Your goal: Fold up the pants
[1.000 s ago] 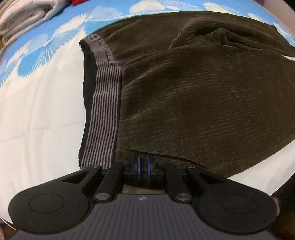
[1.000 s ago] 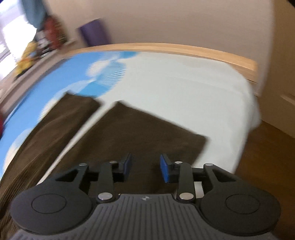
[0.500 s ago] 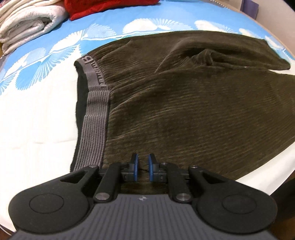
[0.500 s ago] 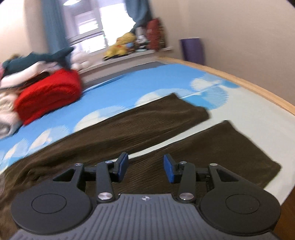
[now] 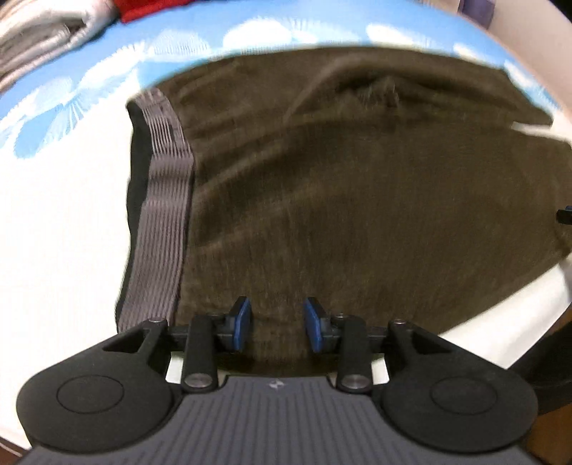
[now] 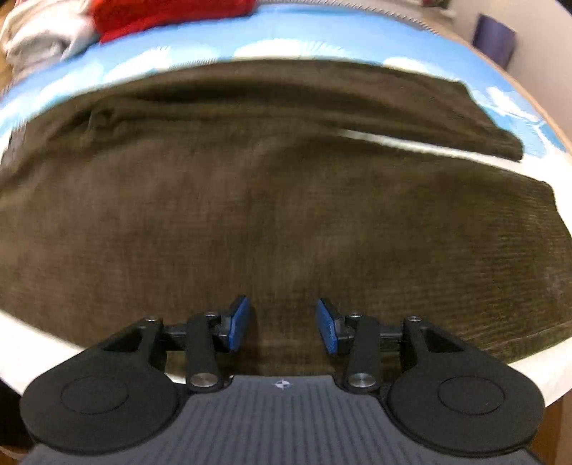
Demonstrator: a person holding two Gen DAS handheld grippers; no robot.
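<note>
Dark brown corduroy pants point(image 5: 357, 186) lie spread flat on the bed, with a grey striped waistband point(image 5: 162, 214) at the left. My left gripper point(image 5: 277, 323) is open and empty, just above the pants' near edge by the waistband. In the right wrist view the pants point(image 6: 286, 200) fill the frame, with the two legs parted by a thin white gap at the right. My right gripper point(image 6: 282, 327) is open and empty over the near leg's near edge.
The bed has a white and blue patterned sheet point(image 5: 53, 200). Folded white bedding point(image 5: 39, 32) and a red cloth point(image 6: 168, 14) lie at the far left. A purple object point(image 6: 495, 37) stands by the wall beyond the bed. The bed's near edge runs just under both grippers.
My left gripper has opened, letting go of the pants' near edge. My right gripper has swung round and dropped low over the near leg, staying open.
</note>
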